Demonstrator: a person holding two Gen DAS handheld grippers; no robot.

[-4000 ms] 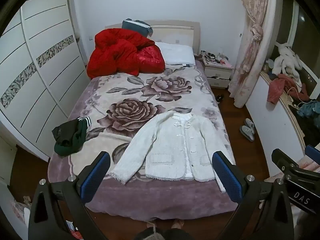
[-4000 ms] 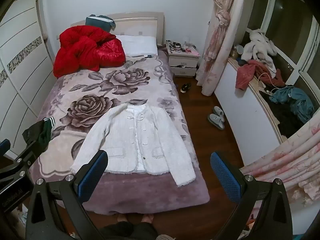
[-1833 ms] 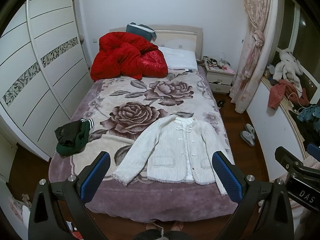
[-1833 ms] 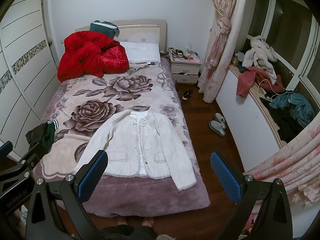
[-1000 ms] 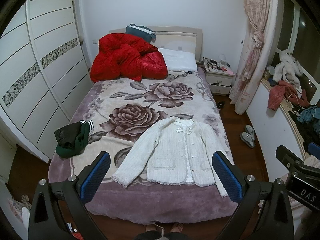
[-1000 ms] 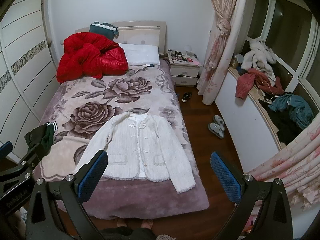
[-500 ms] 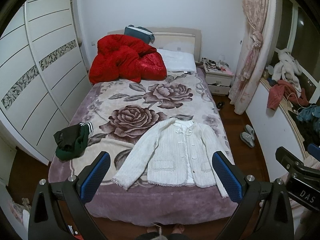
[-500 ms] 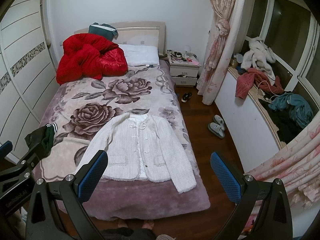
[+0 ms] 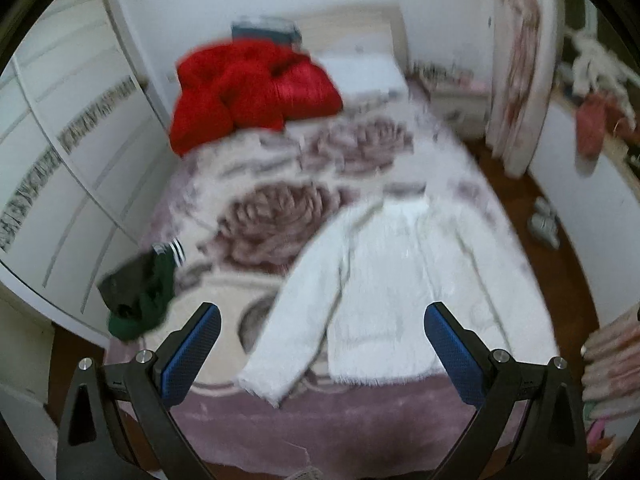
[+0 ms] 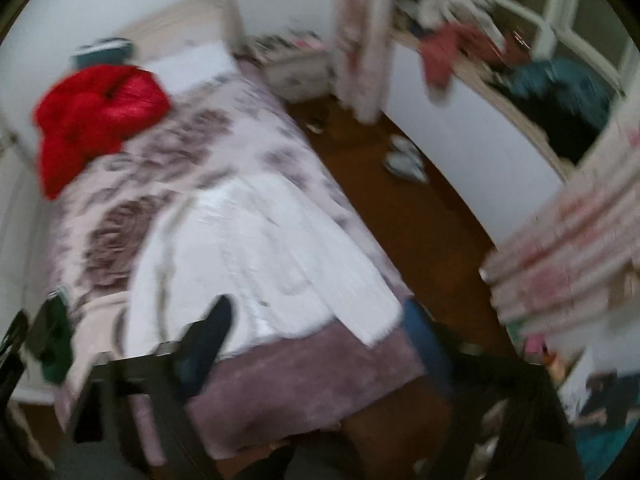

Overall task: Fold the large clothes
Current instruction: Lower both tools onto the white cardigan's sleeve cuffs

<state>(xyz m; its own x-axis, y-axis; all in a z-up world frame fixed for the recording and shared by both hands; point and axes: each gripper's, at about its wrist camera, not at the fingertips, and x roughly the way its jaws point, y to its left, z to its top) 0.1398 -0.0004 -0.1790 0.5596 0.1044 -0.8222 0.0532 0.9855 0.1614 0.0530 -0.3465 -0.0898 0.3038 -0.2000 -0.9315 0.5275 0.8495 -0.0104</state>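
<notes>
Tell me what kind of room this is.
Most likely a home bedroom: a bed under a rose-patterned blanket, a built-in white wardrobe beside it, and a white jacket spread flat near the foot, with a red quilt bunched at the head.

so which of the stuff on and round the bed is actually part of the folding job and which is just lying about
For the job:
white jacket, spread flat at the foot of the bed
left gripper, open
right gripper, open, jaws just been closing, nothing between them

Lying about:
red quilt
green and black garment
pillow
slippers
</notes>
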